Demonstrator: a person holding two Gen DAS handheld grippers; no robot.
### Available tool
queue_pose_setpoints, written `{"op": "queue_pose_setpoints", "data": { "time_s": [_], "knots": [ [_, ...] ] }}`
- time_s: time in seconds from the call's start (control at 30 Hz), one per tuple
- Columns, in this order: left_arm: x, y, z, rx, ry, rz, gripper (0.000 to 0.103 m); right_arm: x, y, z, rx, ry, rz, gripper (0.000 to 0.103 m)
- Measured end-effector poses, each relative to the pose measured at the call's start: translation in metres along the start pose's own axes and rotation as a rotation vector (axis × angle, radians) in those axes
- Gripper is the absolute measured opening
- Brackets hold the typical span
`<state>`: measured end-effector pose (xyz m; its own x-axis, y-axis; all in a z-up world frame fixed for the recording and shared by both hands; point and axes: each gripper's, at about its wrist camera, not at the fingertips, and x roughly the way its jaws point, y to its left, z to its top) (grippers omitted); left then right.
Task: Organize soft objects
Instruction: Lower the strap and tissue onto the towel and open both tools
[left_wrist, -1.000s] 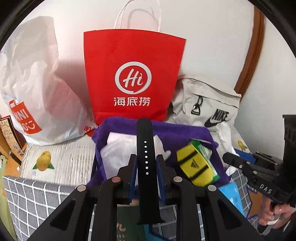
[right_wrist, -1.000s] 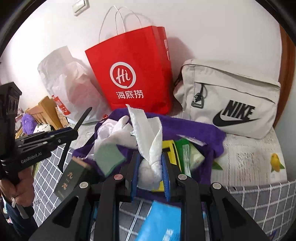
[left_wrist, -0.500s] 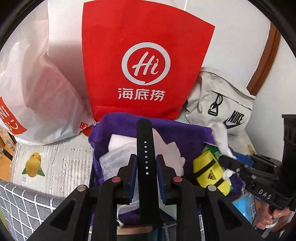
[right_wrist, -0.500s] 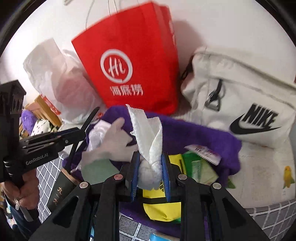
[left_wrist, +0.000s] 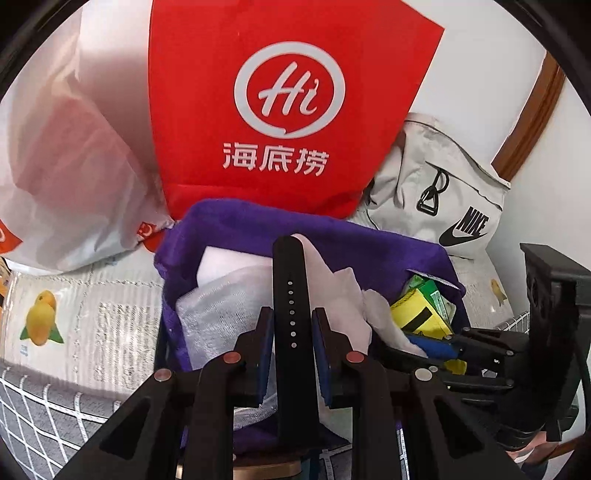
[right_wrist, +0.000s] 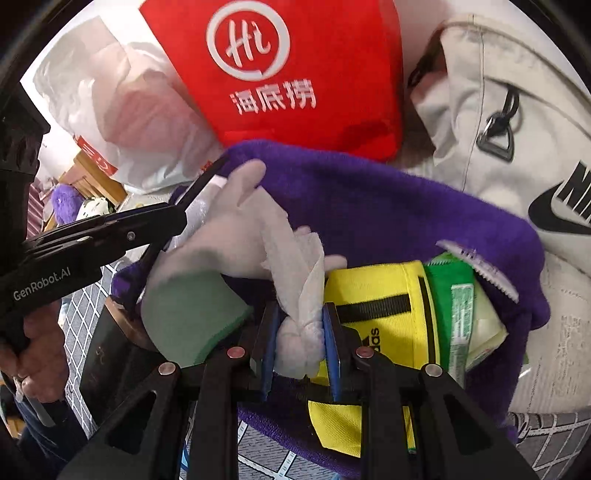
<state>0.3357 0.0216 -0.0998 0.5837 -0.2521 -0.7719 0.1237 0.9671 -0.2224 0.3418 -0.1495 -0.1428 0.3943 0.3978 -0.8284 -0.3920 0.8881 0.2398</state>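
A purple fabric bin (left_wrist: 369, 240) (right_wrist: 388, 192) stands in front of me, holding white cloths (left_wrist: 221, 291), a yellow pouch (right_wrist: 376, 295) and green packets (right_wrist: 461, 306). My left gripper (left_wrist: 291, 325) is shut on a black watch strap (left_wrist: 290, 280), held upright over the bin's left half. My right gripper (right_wrist: 299, 321) is shut on a crumpled white tissue (right_wrist: 299, 280), low over the bin beside the yellow pouch. In the right wrist view the left gripper (right_wrist: 177, 218) reaches in from the left. A green sponge (right_wrist: 192, 314) lies at the bin's near left.
Behind the bin lean a red paper bag (left_wrist: 280, 107), a white plastic bag (left_wrist: 70, 158) and a beige Nike bag (left_wrist: 443, 192). A fruit-print mat (left_wrist: 85, 314) and a grey checked cloth (left_wrist: 40, 410) cover the surface. A dark box (right_wrist: 99, 358) sits at the bin's near left.
Both grippers have come forward and down over the purple bin, so the bin and the bags behind look larger. The strap and the tissue stay clamped as before.
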Motion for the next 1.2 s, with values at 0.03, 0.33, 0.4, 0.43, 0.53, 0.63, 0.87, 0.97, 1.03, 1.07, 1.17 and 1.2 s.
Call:
{"op": "queue_pose_setpoints", "data": {
  "time_s": [0.03, 0.33, 0.4, 0.43, 0.53, 0.63, 0.87, 0.97, 1.03, 1.07, 1.17, 1.2],
  "knots": [
    [0.002, 0.0, 0.0, 0.002, 0.004, -0.002, 0.02, 0.001, -0.001, 0.0, 0.005, 0.004, -0.002, 0.024],
    [0.019, 0.01, -0.002, -0.028, 0.025, 0.027, 0.02, -0.001, -0.011, -0.001, 0.041, -0.015, -0.01, 0.024],
    [0.022, 0.011, -0.003, -0.03, 0.034, 0.031, 0.02, -0.003, -0.013, -0.002, 0.036, -0.018, -0.013, 0.024],
    [0.023, 0.011, -0.003, -0.03, 0.038, 0.034, 0.02, -0.003, -0.013, -0.002, 0.033, -0.019, -0.015, 0.025],
    [0.026, 0.012, -0.004, -0.027, 0.049, 0.043, 0.02, -0.002, -0.013, -0.003, 0.037, -0.014, -0.012, 0.025],
    [0.026, 0.014, -0.003, -0.036, 0.05, 0.045, 0.02, 0.0, -0.013, -0.001, 0.041, -0.012, 0.001, 0.03],
    [0.014, 0.016, 0.0, -0.037, 0.036, 0.093, 0.05, -0.003, -0.007, 0.002, 0.039, -0.008, -0.012, 0.043],
    [0.004, 0.015, 0.002, -0.045, 0.028, 0.07, 0.054, -0.01, -0.002, 0.003, 0.023, -0.021, -0.05, 0.051],
    [-0.002, 0.012, 0.003, -0.039, 0.018, 0.072, 0.063, -0.017, 0.001, 0.004, 0.009, -0.041, -0.091, 0.058],
    [-0.005, 0.009, 0.003, -0.028, 0.016, 0.082, 0.065, -0.022, 0.003, 0.004, 0.003, -0.056, -0.123, 0.067],
    [-0.017, -0.001, 0.002, 0.01, 0.014, 0.113, 0.065, -0.032, 0.005, 0.007, 0.01, -0.089, -0.173, 0.078],
    [-0.022, -0.004, 0.002, 0.016, 0.009, 0.116, 0.065, -0.037, 0.006, 0.008, 0.019, -0.099, -0.182, 0.078]
  ]
}}
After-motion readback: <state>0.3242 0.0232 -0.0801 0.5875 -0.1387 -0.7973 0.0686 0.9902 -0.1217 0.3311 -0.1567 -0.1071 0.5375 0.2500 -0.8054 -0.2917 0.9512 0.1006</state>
